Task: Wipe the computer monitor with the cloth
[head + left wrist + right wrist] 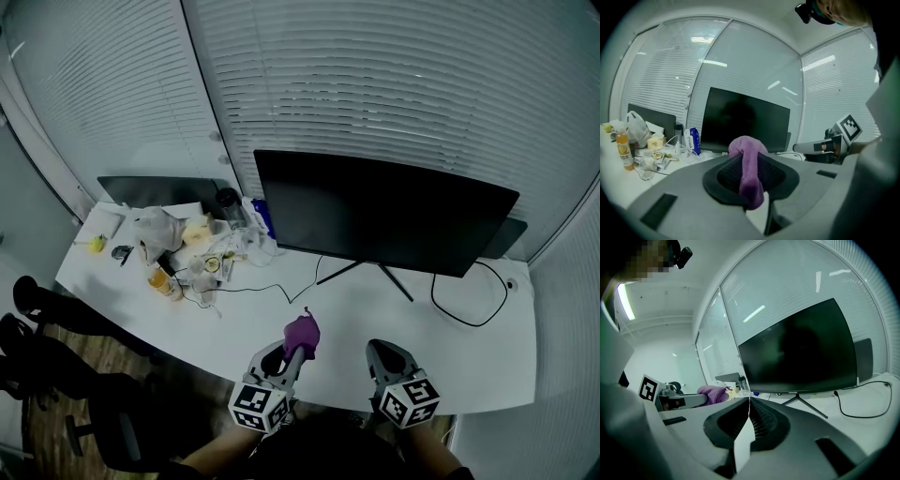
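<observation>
Left gripper is clamped on the cloth, a purple wad poking out past the tips. Right gripper is pinched closed on nothing. Both sit low over the near edge of the desk, well short of the monitor. Screen not reached yet, so wiping hasn't begun by the look of it.

Risks:
- The cloth is bunched and only a small lump sticks out. Pressing flat could put the hard jaw tips on the screen and scratch it.
- The monitor stands on a thin splayed stand. A firm push high up could rock it or shove it back toward the blinds.
- A cable loops on the desk right of the stand, and the idle right gripper could snag it.
- The clutter at left, with a bottle and a bag, sits near the screen's left edge. A wide leftward stroke might knock something over.

Room: there is bare desk between the grippers and the stand, so a straight approach is open. The space above the top edge is free. The right end is tight, with the screen corner close to the blinds. The left end is crowded by the pile.
</observation>
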Available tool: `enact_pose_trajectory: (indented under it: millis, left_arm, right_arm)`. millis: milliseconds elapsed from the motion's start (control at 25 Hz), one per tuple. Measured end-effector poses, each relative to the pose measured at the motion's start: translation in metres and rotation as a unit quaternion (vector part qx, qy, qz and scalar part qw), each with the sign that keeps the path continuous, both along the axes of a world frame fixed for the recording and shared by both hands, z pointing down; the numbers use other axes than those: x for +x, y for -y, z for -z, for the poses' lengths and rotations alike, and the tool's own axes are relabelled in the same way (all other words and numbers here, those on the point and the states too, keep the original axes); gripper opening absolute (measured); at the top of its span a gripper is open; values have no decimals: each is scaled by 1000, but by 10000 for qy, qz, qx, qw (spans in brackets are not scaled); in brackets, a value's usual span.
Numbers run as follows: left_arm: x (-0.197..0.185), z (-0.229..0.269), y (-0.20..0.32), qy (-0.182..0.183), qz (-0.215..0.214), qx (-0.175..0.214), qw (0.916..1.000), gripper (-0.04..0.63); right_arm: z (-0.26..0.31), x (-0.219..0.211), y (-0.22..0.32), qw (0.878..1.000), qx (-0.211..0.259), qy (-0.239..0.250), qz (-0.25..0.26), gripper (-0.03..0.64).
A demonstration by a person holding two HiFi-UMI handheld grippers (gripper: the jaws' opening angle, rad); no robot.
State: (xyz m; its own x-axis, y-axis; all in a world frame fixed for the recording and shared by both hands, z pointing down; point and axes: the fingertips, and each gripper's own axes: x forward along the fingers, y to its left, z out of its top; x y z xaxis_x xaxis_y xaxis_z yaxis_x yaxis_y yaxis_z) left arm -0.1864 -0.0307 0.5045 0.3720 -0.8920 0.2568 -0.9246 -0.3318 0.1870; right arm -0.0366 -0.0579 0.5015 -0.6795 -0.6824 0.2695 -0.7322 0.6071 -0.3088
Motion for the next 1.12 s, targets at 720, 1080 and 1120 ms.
enact_pose_trajectory:
  millis: [720,1080,1120]
  left_arm:
    - [14,60,47,228,1152,596,9913,78]
    - [-32,125,108,527,1265,1287,9822,78]
    - [-41,133,117,548,1267,1360,9810,78]
  right_arm:
    - [27,47,49,9974,188,191,673,25]
    - [32,43,76,9984,233,245,463,25]
    - [31,40,81,9986,192,278,410,25]
